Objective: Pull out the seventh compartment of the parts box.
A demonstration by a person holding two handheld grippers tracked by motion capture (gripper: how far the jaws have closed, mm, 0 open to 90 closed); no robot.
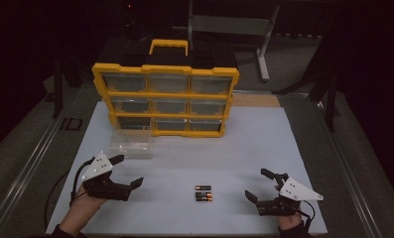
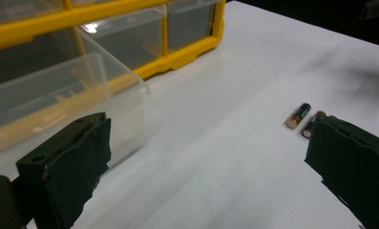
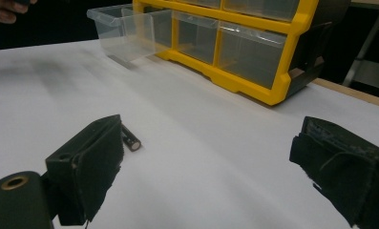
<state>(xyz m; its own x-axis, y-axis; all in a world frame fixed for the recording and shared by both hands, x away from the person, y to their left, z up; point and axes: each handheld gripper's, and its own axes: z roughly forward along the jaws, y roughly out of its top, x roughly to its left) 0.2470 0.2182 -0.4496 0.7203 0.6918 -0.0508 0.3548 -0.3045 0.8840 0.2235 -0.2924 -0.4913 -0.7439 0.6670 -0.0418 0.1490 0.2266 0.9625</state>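
Beside the batteries (image 1: 203,193), wide-open empty right gripper (image 1: 261,187)

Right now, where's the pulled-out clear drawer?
High view: the clear drawer sits on the white mat, just in front of the yellow organizer's lower-left corner, beyond the left gripper.

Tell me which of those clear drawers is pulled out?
The bottom-left drawer of the yellow organizer: it sits out on the white table, leaving a dark empty slot; the other eight stay in.
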